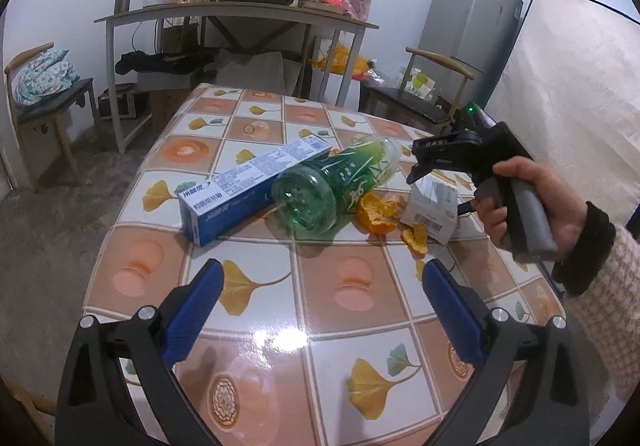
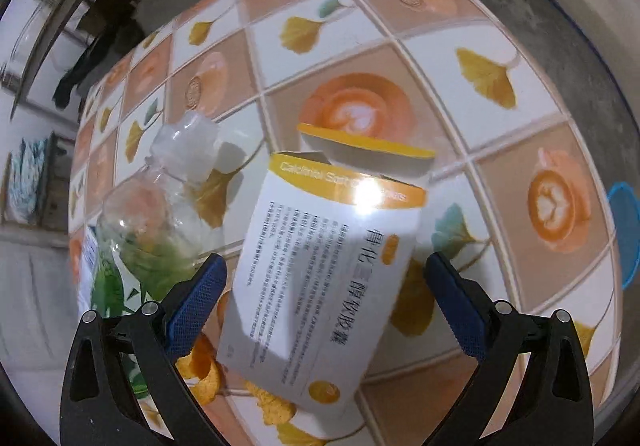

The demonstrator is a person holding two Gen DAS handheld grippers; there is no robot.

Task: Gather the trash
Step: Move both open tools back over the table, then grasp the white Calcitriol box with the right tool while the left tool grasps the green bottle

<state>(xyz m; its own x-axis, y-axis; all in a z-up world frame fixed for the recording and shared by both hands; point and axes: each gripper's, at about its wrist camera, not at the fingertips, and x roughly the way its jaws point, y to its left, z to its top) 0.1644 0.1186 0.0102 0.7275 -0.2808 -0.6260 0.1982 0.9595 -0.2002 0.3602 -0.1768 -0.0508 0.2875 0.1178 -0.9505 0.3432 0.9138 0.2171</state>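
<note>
On the patterned table (image 1: 340, 306) lie a blue toothpaste box (image 1: 248, 185), a green plastic bottle (image 1: 336, 185) on its side, orange peels (image 1: 376, 213) and a small white and yellow carton (image 1: 430, 205). My left gripper (image 1: 320, 278) is open and empty, above the table short of the trash. My right gripper (image 2: 324, 278) is open, its blue fingers on either side of the white and yellow carton (image 2: 320, 278), just above it. The bottle (image 2: 148, 230) lies to its left and the peels (image 2: 204, 374) lie beneath. The right gripper's body (image 1: 468, 149) hovers over the carton.
A blue rim (image 2: 624, 234) shows past the table's right edge. Beyond the table stand a cluttered desk (image 1: 240, 11), chairs (image 1: 52, 105), a grey fridge (image 1: 472, 25) and an upright mattress (image 1: 576, 93).
</note>
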